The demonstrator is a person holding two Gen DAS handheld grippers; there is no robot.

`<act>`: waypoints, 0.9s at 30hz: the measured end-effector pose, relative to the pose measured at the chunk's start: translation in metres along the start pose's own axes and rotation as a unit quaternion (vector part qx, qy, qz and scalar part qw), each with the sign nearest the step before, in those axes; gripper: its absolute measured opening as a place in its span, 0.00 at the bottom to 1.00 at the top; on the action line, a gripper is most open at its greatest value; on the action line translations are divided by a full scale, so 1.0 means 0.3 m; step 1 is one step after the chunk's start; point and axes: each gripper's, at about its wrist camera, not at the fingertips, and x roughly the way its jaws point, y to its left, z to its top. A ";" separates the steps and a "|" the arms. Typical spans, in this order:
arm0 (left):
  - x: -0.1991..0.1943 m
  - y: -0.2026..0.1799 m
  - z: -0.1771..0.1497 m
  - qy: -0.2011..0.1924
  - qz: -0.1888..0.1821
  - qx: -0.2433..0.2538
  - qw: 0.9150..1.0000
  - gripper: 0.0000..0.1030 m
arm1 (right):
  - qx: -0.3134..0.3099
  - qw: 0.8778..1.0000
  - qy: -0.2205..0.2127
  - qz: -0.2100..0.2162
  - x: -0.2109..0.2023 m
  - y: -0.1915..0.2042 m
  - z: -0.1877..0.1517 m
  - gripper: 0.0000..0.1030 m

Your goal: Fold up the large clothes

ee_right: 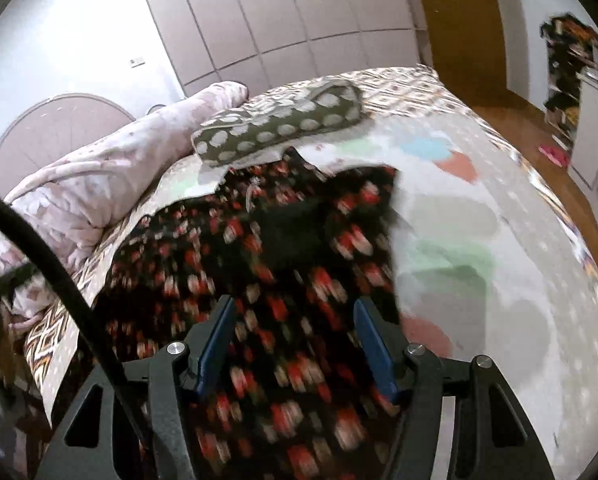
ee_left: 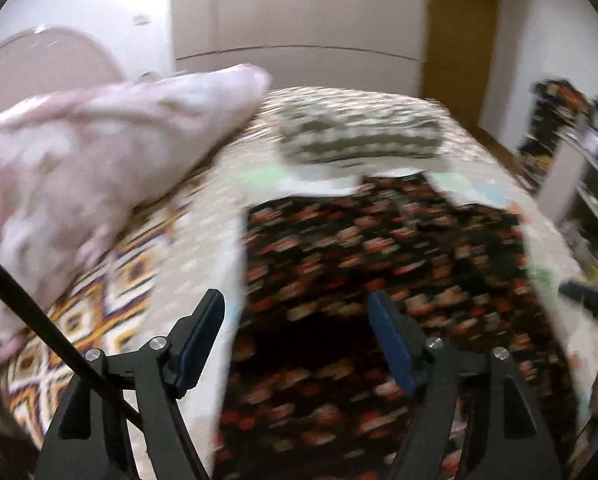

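On the bed, near the spotted pillow, a black flowered dress lies under both grippers, left and right, fingers apart

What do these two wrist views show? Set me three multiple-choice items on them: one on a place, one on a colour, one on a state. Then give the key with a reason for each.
1. Where does the olive cushion with white dots lie?
A. on the bed beyond the garment
B. on the wooden floor
C. on the shelf

2. What colour is the ground of the large floral garment spread on the bed?
A. white
B. black
C. yellow

3. How does the left gripper stand?
A. shut on the garment
B. shut on the pink blanket
C. open, holding nothing

Key: 1 A, the cushion sits on the patterned bedspread past the garment's far edge. 2 B, red and pale flowers lie on black cloth. 3 C, a wide gap shows between the blue pads, with the garment only behind it; the right gripper is equally open.
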 end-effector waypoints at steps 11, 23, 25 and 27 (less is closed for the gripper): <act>0.115 0.316 -0.286 0.062 0.041 -0.082 0.994 0.71 | 0.008 0.990 0.127 -0.065 0.484 0.069 0.106 0.28; 0.166 0.270 -0.375 0.084 0.042 -0.053 0.994 0.71 | -0.033 0.978 0.097 -0.182 0.394 0.030 0.165 0.27; 0.166 0.258 -0.385 0.092 0.037 -0.040 0.994 0.71 | -0.043 0.983 0.087 -0.155 0.294 0.026 0.137 0.41; 0.162 0.251 -0.393 0.095 0.033 -0.035 0.994 0.71 | -0.056 0.985 0.088 -0.141 0.208 0.026 0.096 0.52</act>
